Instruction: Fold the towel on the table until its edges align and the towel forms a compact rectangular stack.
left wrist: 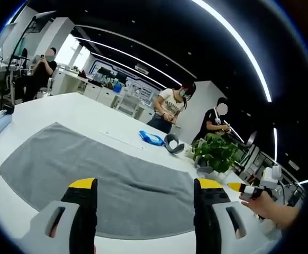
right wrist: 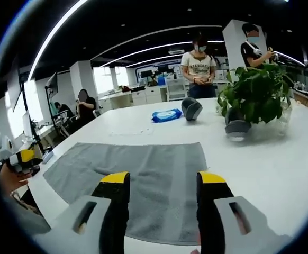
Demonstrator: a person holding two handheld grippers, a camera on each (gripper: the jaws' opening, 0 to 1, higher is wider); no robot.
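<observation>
left gripper view: the left gripper (left wrist: pixel 146 203) hangs with jaws spread and empty over the near edge of the grey towel (left wrist: pixel 90 169), spread flat on the white table (left wrist: pixel 80 108) — a one-layer pinch could drag it crooked. right gripper view: the right gripper (right wrist: pixel 162 198) gapes empty too, and here the potted plant (right wrist: pixel 257 98) sits near the towel's far corner — snaggable.

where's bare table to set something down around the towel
Free: the white table right of the towel in the right gripper view, below the plant; also the strip between the towel's far edge and the blue pack. Crowded: the far corner, with the plant, two grey objects and the pack.
</observation>
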